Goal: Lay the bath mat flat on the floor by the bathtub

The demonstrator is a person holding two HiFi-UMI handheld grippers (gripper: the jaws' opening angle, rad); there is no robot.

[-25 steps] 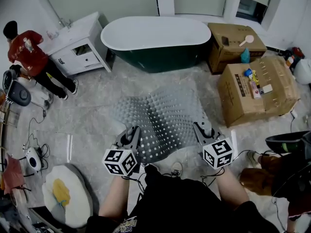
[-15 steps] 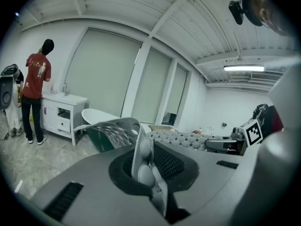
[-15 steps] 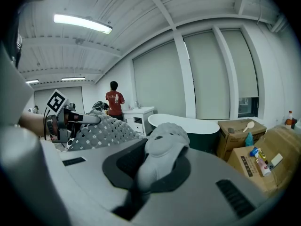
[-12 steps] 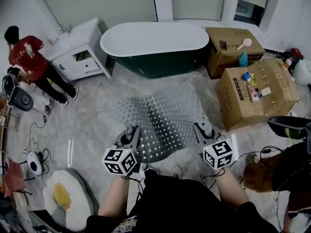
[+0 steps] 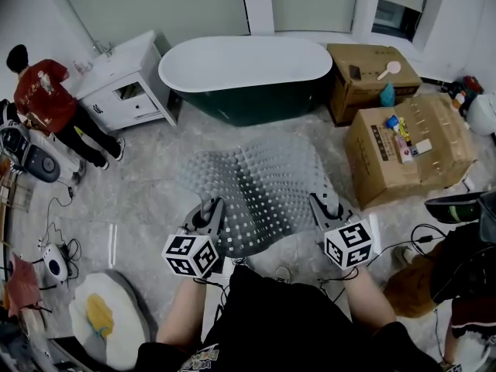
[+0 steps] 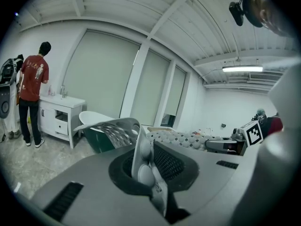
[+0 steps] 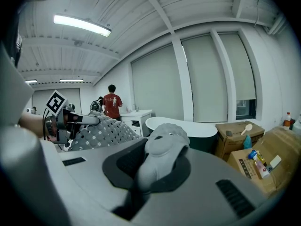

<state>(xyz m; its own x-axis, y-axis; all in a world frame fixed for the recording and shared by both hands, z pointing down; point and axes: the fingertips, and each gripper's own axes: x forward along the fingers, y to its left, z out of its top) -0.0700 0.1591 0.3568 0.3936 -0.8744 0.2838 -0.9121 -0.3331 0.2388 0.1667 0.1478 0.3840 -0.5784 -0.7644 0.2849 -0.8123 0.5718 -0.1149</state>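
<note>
A mock bathroom in an unfinished room: freestanding bathtub, white vanity, marble-patterned floor, cardboard boxes.

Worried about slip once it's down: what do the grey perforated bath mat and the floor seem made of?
The grey perforated bath mat: likely soft matte rubber or PVC; it sags and curls, with moulded holes. The floor: apparently pale marble-look tile, grey veining, slight sheen.

Bath mat tight in right claw
</note>
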